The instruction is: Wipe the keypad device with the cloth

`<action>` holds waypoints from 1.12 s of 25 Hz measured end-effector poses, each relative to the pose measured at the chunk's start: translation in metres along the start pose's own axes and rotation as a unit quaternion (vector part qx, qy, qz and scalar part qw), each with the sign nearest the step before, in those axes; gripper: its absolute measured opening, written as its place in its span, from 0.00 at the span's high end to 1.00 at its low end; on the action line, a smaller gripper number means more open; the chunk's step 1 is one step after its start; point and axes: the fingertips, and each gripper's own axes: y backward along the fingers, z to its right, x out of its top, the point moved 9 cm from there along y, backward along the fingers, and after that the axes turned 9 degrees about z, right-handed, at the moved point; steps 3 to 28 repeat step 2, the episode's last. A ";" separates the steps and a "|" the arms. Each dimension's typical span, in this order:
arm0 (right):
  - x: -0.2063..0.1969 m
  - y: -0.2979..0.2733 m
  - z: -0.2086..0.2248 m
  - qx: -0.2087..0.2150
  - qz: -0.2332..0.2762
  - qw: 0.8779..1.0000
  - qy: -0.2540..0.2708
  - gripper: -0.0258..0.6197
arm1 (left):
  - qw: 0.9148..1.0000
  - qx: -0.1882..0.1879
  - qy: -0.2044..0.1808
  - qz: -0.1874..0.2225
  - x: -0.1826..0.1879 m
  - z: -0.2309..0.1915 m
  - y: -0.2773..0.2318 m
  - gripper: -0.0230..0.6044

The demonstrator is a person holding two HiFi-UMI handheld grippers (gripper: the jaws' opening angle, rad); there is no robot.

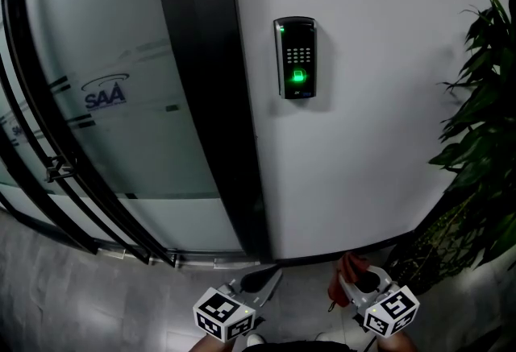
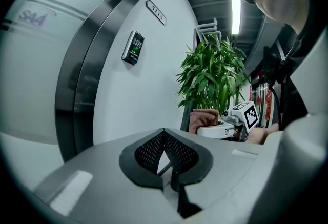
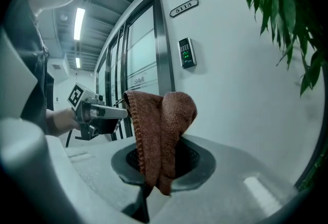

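The black keypad device [image 1: 294, 59] hangs on the white wall with a green light glowing on it; it also shows as the keypad [image 2: 134, 47] and the keypad [image 3: 186, 53]. My right gripper [image 1: 348, 279] is low at the bottom edge, far below the device, shut on a folded red-brown cloth [image 3: 160, 133]. The cloth [image 1: 351, 266] sticks up past the jaws. My left gripper [image 1: 260, 284] is beside it, shut with nothing between its pads [image 2: 164, 152]. Each gripper view shows the other gripper: the right gripper [image 2: 237, 121] and the left gripper [image 3: 97, 113].
A frosted glass door [image 1: 105, 93] with a dark frame [image 1: 210, 93] stands left of the keypad. A leafy potted plant [image 1: 484, 125] stands at the right against the wall. A room number plate [image 3: 184, 7] sits above the keypad. Grey floor lies below.
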 end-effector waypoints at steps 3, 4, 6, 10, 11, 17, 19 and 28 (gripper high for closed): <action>0.001 0.001 0.000 0.001 0.000 1.000 0.001 0.88 | 1.000 0.001 0.000 0.001 0.000 0.001 0.000 0.94; 0.001 0.001 0.000 0.001 0.000 1.000 0.001 0.88 | 1.000 0.001 0.000 0.001 0.000 0.001 0.000 0.94; 0.001 0.001 0.000 0.001 0.000 1.000 0.001 0.88 | 1.000 0.001 0.000 0.001 0.000 0.001 0.000 0.94; 0.001 0.001 0.000 0.001 0.000 1.000 0.001 0.88 | 1.000 0.001 0.000 0.001 0.000 0.001 0.000 0.94; 0.001 0.001 0.000 0.001 0.000 1.000 0.001 0.88 | 1.000 0.001 0.000 0.001 0.000 0.001 0.000 0.94; 0.001 0.001 0.000 0.001 0.000 1.000 0.001 0.88 | 1.000 0.001 0.000 0.001 0.000 0.001 0.000 0.94; 0.001 0.001 0.000 0.001 0.000 1.000 0.001 0.88 | 1.000 0.001 0.000 0.001 0.000 0.001 0.000 0.94; 0.001 0.001 0.000 0.001 0.000 1.000 0.001 0.88 | 1.000 0.001 0.000 0.001 0.000 0.001 0.000 0.94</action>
